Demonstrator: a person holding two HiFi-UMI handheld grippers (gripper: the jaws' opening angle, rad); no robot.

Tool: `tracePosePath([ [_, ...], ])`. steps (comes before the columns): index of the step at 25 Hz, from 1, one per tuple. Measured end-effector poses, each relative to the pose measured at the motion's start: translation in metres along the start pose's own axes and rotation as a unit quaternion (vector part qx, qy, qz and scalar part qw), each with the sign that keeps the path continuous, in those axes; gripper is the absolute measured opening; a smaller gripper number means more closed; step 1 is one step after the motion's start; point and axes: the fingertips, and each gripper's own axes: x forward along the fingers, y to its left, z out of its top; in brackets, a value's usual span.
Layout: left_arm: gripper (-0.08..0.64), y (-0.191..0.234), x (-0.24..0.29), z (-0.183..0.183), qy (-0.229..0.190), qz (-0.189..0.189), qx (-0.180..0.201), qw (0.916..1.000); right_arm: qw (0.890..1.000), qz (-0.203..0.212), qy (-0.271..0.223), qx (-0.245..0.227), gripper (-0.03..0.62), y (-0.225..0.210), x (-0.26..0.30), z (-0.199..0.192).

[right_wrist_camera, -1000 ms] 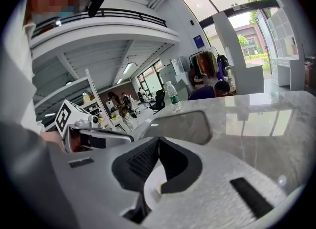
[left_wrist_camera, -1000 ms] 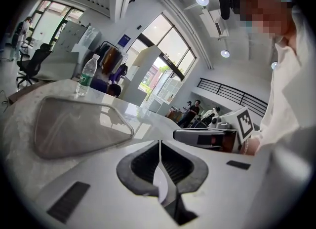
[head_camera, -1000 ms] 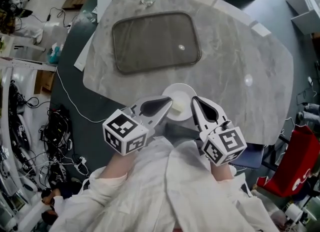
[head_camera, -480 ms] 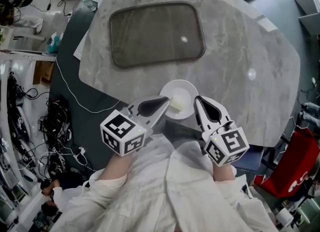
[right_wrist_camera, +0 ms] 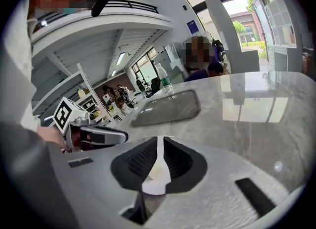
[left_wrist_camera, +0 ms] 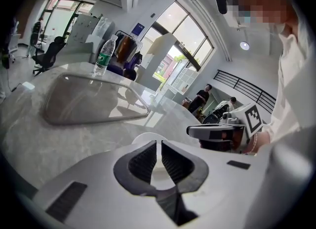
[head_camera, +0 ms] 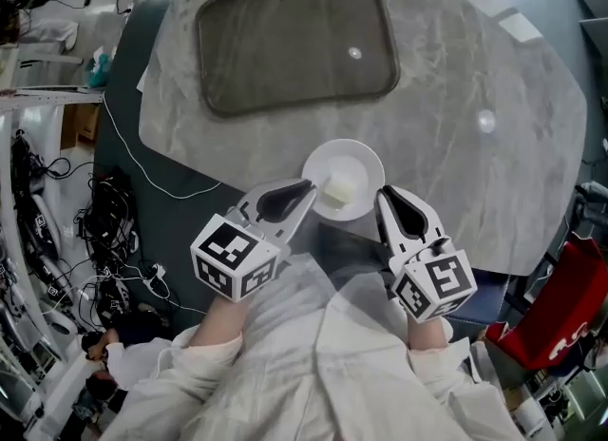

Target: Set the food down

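A plate [head_camera: 356, 156] bearing a pale block of food [head_camera: 339, 189] is clamped by its near rim on both sides. The left gripper [head_camera: 304, 190] and right gripper [head_camera: 383, 194] are each closed tight on the edge, seemingly so the plate is held level. The food is seen between the two tips, just ahead of them, over the near edge of the table [head_camera: 475, 68]. A tray [head_camera: 294, 45] lies well beyond.

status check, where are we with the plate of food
Both shut on the plate rim: left gripper, right gripper. Pale food piece on it, at near table edge. Tray farther in, nothing blocking.
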Motion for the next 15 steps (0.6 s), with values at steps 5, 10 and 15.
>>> tracePosePath([
  [5,0.023,0.009,0.006,-0.014,0.01,0.022,-0.012,0.9996,1.0,0.001,0.014,0.01,0.005,-0.006,0.006,-0.015],
  [10,0.048,0.02,0.007,-0.025,0.01,0.053,-0.026,0.9982,1.0,0.003,0.023,0.013,0.005,-0.011,0.008,-0.027],
  [15,0.111,0.031,0.01,-0.042,0.028,0.07,-0.046,0.9961,0.999,0.0,0.036,0.02,0.006,-0.016,0.009,-0.039],
])
